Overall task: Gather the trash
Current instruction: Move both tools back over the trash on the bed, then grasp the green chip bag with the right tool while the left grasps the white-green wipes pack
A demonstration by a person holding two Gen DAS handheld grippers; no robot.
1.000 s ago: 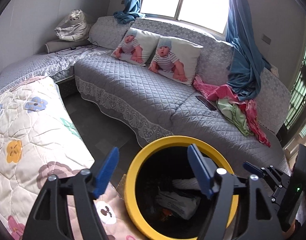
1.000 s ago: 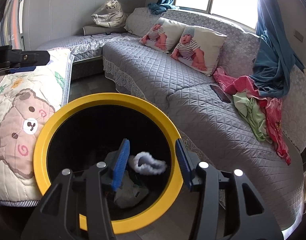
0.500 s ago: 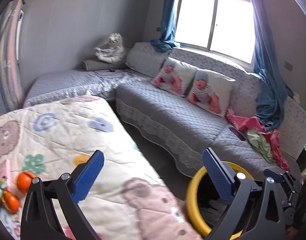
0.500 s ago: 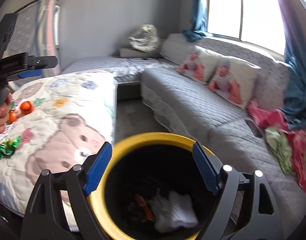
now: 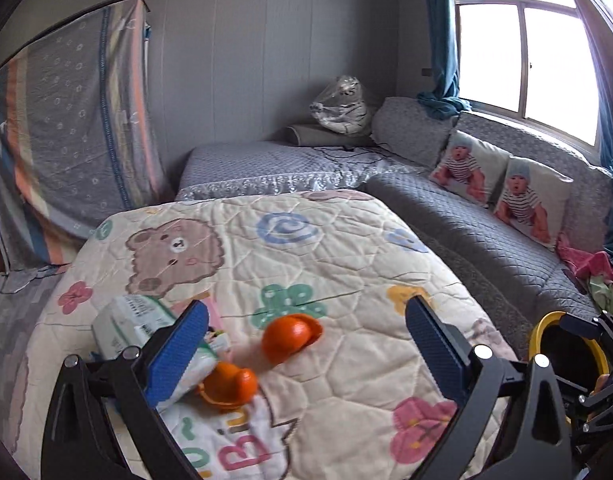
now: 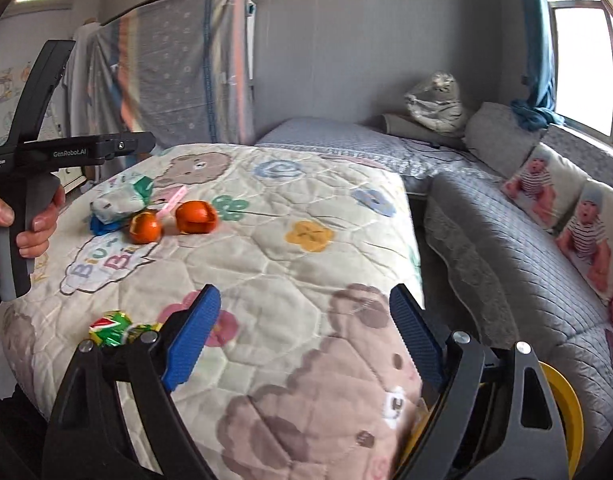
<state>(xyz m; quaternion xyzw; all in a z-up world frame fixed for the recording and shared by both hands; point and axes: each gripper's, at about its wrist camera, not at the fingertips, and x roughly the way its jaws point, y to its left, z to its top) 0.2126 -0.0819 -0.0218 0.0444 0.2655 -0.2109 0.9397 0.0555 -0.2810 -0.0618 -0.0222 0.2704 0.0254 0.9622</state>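
Note:
Two pieces of orange peel (image 5: pixel 291 337) (image 5: pixel 227 385) lie on the cartoon quilt (image 5: pixel 346 248), beside a white tissue pack (image 5: pixel 128 322). My left gripper (image 5: pixel 306 344) hangs open above them, nothing between its blue pads. In the right wrist view the peels (image 6: pixel 196 217) (image 6: pixel 145 227) and the tissue pack (image 6: pixel 116 202) lie farther off, and a crumpled green wrapper (image 6: pixel 112 328) lies by the left finger. My right gripper (image 6: pixel 304 334) is over the quilt's near end, jaws still opening and empty. The yellow-rimmed bin (image 5: pixel 562 344) (image 6: pixel 562 400) stands at the lower right.
A grey quilted corner sofa (image 5: pixel 486 232) runs along the right under the window, with two baby-print cushions (image 5: pixel 502 188) and loose clothes (image 5: pixel 590 268). A striped cloth-covered wardrobe (image 5: pixel 66 140) stands at the left. A hand (image 6: pixel 30 224) holds the left gripper's handle.
Both grippers have swung left from over the bin to over the quilt, and both have opened wider. The bin has slid to the lower right edge of each view.

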